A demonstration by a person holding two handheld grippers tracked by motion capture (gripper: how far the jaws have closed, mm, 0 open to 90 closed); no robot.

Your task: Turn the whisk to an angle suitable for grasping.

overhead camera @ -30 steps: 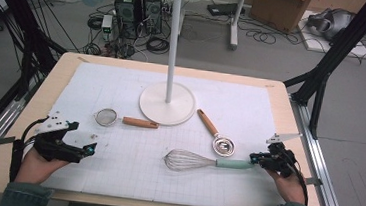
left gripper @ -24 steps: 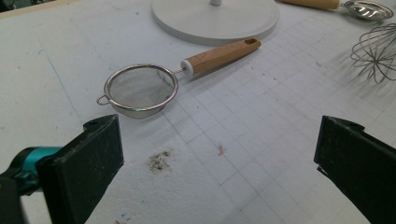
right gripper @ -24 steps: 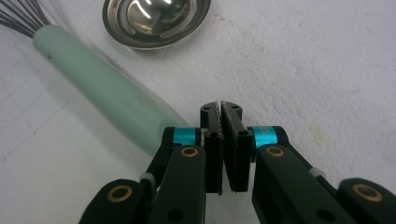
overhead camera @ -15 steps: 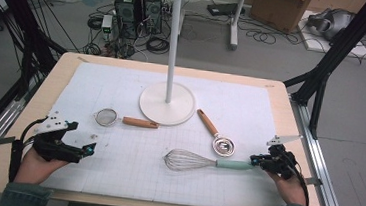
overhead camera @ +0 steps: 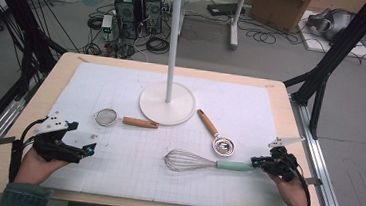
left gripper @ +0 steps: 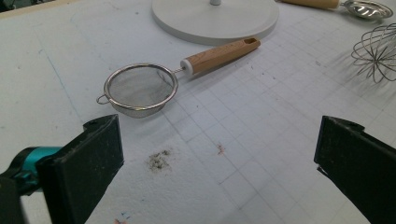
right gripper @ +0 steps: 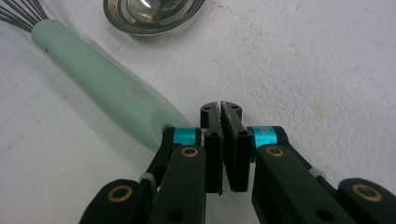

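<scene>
Here, the right gripper (overhead camera: 257, 162) sat shut and empty at the whisk's (overhead camera: 201, 162) handle end.
The whisk's long axis ran left from it across the table; the left gripper (overhead camera: 83, 139), jaws wide apart, lay farther off.

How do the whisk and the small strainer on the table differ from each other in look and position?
The whisk has a pale green handle and a head of open wire loops; the strainer has a wooden handle and a round fine-mesh bowl. The whisk lies nearer the person, with its handle end beside the shut right gripper; the strainer lies farther back, ahead of the open left gripper, untouched. Both lie flat on the white mat, handles pointing right.
</scene>
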